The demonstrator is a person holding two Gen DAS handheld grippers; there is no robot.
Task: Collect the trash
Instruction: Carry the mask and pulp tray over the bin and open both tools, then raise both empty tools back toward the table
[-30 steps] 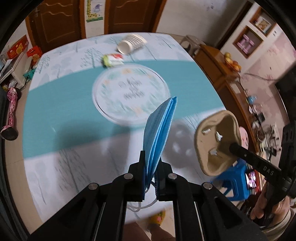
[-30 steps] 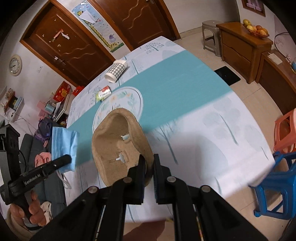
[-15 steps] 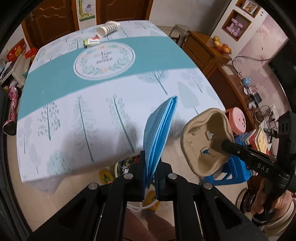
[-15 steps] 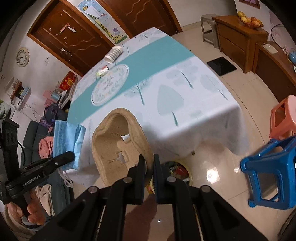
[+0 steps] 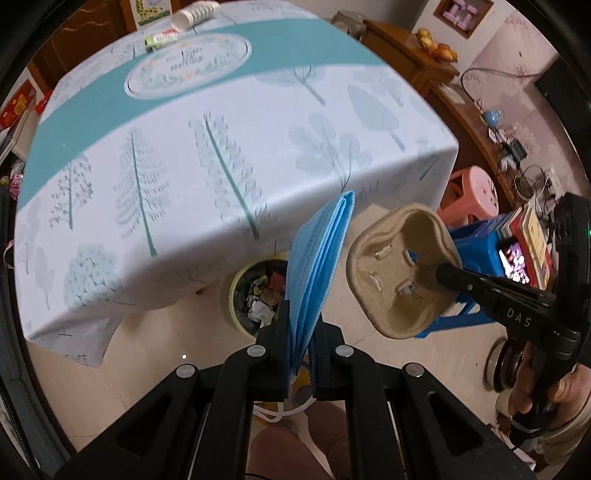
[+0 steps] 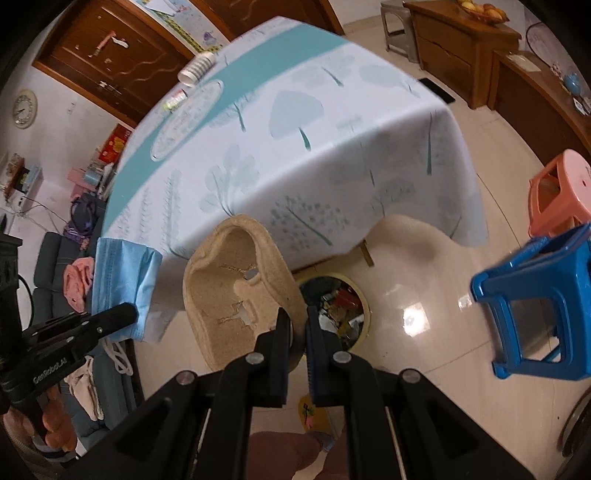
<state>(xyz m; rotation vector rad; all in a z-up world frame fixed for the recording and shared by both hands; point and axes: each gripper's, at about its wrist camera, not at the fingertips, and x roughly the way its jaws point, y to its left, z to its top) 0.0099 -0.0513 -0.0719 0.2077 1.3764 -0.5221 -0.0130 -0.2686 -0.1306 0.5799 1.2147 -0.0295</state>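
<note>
Trash fills the yellow-rimmed bin [image 5: 236, 295] on the floor by the counter [image 5: 207, 147], at about 11 o'clock of the left claw [image 5: 301, 332], which is clenched on a folded blue face mask [image 5: 317, 266]. Right claw [image 6: 297, 328] grips a pulp cup carrier [image 6: 225, 291] by its rim, the bin at its 1 o'clock

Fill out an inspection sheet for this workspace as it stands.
Surface: table under a tree-print cloth.
Job's things: blue face mask and pulp cup carrier held above the floor; trash bin on the floor at the table's edge, partly full.
Clutter: paper cup stack lying down and small packet at the table's far end.
Grippers: left gripper shut on the mask; right gripper shut on the carrier's rim.
Cables: tangle of cords on the sideboard.
Surroundings: blue stool, pink stool, wooden doors.
</note>
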